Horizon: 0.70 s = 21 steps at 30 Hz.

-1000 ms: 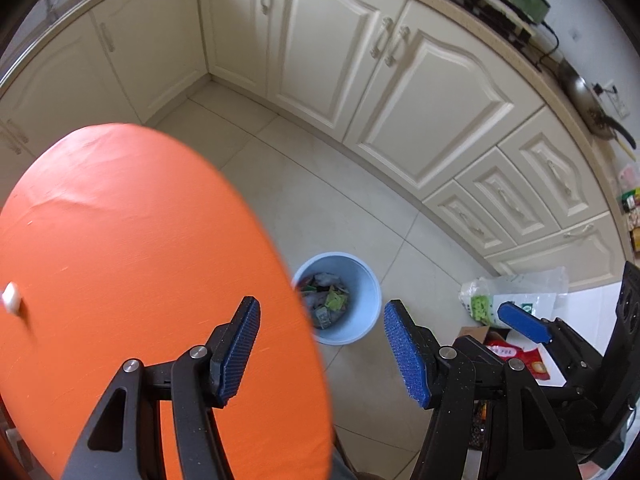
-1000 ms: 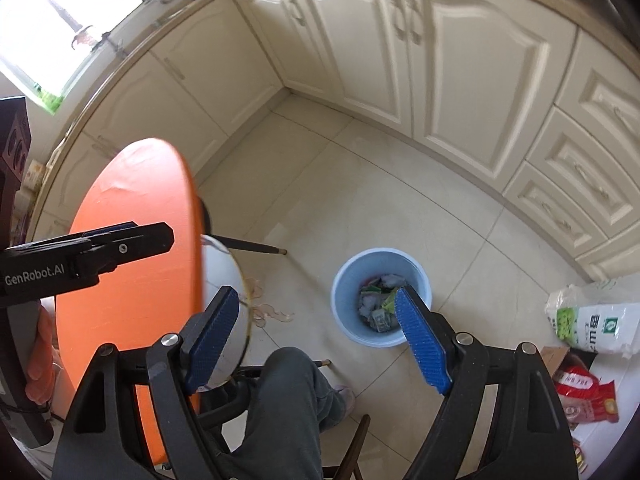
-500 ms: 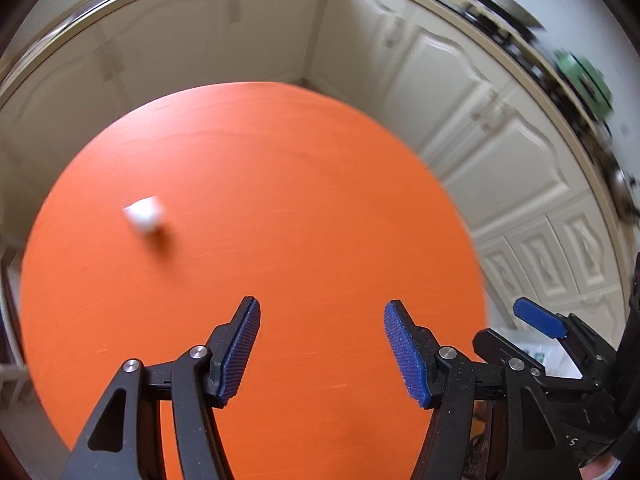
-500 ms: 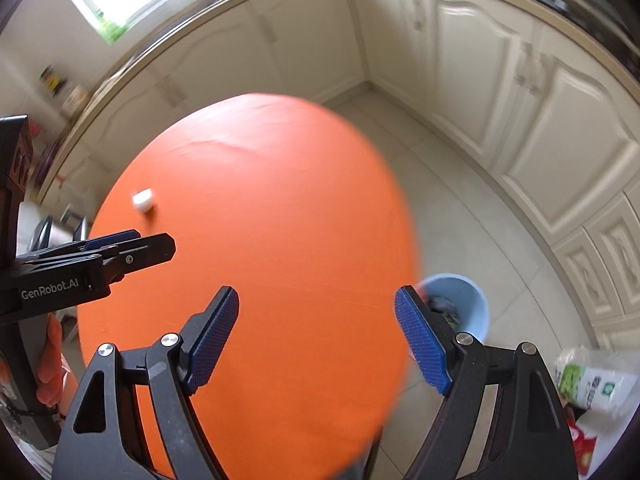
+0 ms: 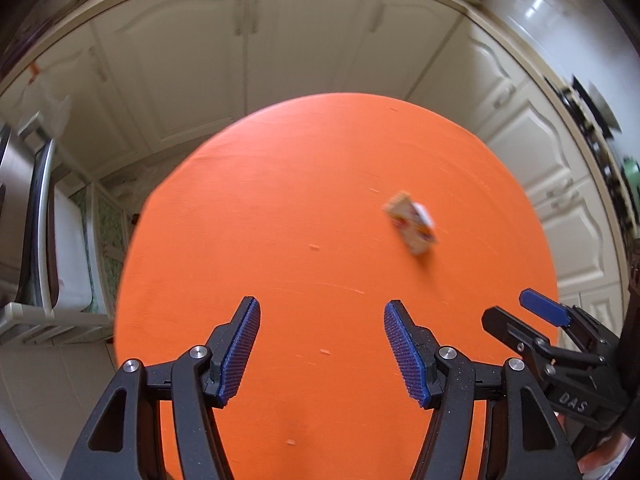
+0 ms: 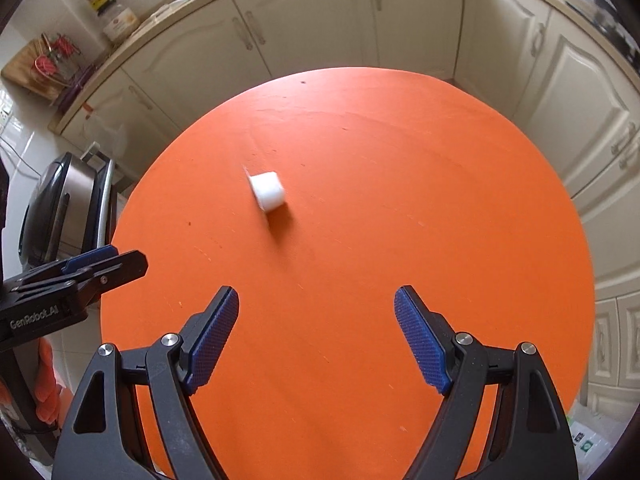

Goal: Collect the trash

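Observation:
A small white piece of trash point(image 6: 268, 192) lies on the round orange table point(image 6: 400, 220), left of its middle and well ahead of my right gripper point(image 6: 316, 300). That gripper hangs open over the table with nothing between its blue pads. In the left wrist view the piece point(image 5: 412, 224) shows red and yellow print and lies ahead and to the right of my left gripper point(image 5: 322, 312), which is also open and empty above the table point(image 5: 300, 208). Each gripper shows at the edge of the other's view. The picture is blurred by motion.
Cream cabinet doors point(image 6: 312, 28) curve round behind the table. A steel appliance point(image 6: 60, 208) stands at the left beside the table's edge. A jar and a basket point(image 6: 44, 64) stand on the counter. A white bag point(image 6: 588, 436) lies on the floor at lower right.
Both views have swung away from the floor and the blue bin and now look down on the orange table. The bin has left both views. The jaws stand as before.

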Each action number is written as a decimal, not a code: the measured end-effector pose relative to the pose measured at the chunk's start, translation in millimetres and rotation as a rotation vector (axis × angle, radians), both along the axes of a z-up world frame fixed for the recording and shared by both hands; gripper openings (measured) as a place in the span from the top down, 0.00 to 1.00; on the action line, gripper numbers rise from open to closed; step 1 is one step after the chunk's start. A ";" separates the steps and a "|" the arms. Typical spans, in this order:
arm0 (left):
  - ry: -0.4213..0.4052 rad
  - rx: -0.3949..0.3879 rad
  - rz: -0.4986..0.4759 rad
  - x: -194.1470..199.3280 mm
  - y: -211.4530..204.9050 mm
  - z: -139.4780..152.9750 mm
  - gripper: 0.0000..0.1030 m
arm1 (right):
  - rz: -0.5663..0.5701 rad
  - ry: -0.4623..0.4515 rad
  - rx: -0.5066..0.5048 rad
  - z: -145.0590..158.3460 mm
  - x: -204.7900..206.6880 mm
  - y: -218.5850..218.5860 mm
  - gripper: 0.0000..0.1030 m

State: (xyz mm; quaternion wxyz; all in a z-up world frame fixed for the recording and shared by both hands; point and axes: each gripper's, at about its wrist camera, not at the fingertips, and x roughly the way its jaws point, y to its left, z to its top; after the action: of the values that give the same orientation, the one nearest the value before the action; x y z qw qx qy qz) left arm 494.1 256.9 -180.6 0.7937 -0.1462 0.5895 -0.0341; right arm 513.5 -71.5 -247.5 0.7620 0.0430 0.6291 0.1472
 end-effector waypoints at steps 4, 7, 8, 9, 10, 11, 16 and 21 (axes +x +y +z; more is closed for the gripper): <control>0.010 -0.031 0.049 1.3 37.9 -2.4 0.42 | 0.036 0.011 -0.021 -9.3 20.3 27.7 0.20; 0.015 -0.049 0.095 4.5 58.0 -8.1 0.42 | 0.071 0.015 -0.042 -16.7 32.1 47.0 0.21; 0.018 -0.051 0.107 5.0 63.0 -10.4 0.42 | 0.082 0.015 -0.050 -19.7 35.5 53.0 0.21; 0.021 -0.054 0.112 4.7 66.5 -13.6 0.42 | 0.092 0.016 -0.061 -23.2 39.7 59.9 0.21; 0.025 -0.061 0.116 4.4 71.0 -15.3 0.42 | 0.101 0.018 -0.073 -26.7 43.1 65.8 0.21; 0.028 -0.066 0.118 7.7 70.4 -18.6 0.42 | 0.110 0.021 -0.077 -30.1 46.0 70.8 0.22; 0.048 -0.088 0.145 30.5 68.9 -37.6 0.42 | 0.153 0.041 -0.112 -48.5 56.3 91.6 0.38; 0.071 -0.102 0.150 50.7 64.7 -54.5 0.42 | 0.170 0.027 -0.148 -53.2 57.4 98.0 0.75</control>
State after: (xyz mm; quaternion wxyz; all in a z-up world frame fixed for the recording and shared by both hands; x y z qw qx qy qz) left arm 544.9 321.5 -235.0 0.7641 -0.2313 0.6022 0.0005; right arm 570.9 26.5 -300.7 0.7392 -0.0649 0.6500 0.1638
